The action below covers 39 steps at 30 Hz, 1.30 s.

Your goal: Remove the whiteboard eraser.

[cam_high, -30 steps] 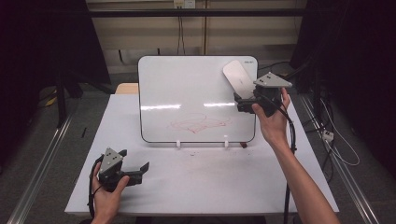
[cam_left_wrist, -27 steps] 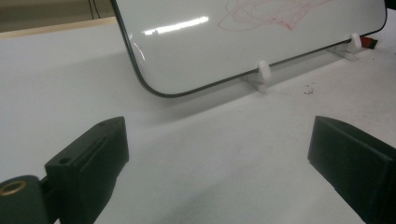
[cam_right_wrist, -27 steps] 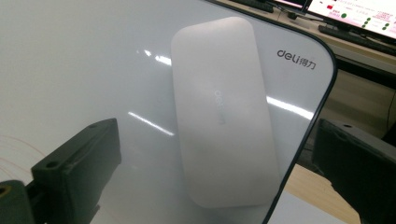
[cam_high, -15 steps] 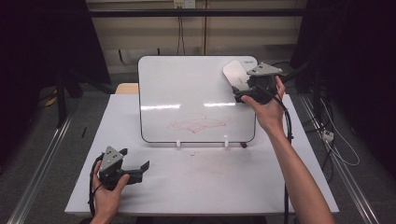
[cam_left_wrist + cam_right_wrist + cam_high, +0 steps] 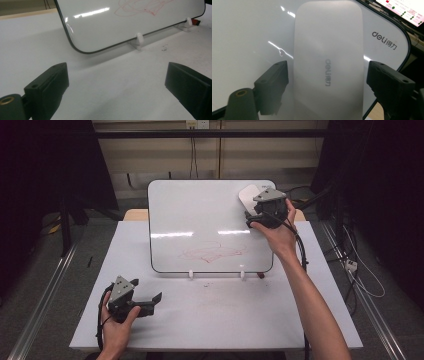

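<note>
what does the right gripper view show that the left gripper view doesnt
Right gripper view: a white eraser between the jaws of the right claw, which have just been closing and stand slightly off its sides, plus a printed corner logo.
Left gripper view: the red scribble, the white stand clips, and the left claw open over the table.
Both: the whiteboard.

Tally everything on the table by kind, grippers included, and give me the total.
Whiteboard: 1
Eraser: 1
White clips under the whiteboard's lower edge: 2
Grippers, left gripper and right gripper: 2
Total: 6
</note>
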{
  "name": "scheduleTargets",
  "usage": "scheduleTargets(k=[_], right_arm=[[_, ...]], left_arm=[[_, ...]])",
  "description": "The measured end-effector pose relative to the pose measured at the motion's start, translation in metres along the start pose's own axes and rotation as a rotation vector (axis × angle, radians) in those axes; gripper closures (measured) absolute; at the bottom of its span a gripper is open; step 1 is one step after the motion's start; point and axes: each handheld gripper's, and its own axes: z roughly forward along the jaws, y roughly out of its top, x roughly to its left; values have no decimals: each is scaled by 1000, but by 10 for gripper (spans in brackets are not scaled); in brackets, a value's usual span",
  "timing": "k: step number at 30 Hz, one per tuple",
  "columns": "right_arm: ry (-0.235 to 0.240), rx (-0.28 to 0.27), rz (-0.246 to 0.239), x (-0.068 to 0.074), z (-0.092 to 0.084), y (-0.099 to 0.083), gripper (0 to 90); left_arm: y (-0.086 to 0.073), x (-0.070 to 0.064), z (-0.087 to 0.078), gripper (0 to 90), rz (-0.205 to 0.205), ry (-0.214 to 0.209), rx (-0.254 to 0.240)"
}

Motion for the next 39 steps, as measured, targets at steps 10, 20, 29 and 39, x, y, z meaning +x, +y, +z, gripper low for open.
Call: scheduleTargets(k=[10,20,29,39], right_arm=[[-30,16,-23,4,7,2,304],[-26,38,-8,3,6,4,316],[12,46,23,-2,4,5,317],[73,29,98,-9,0,3,317]], left_arm=[[-1,0,-7,51,-2,12,-13],[-1,0,-5,51,7,7,-4],[0,1,-5,51,0,12,-7],[-1,1,-5,51,4,14,-2]])
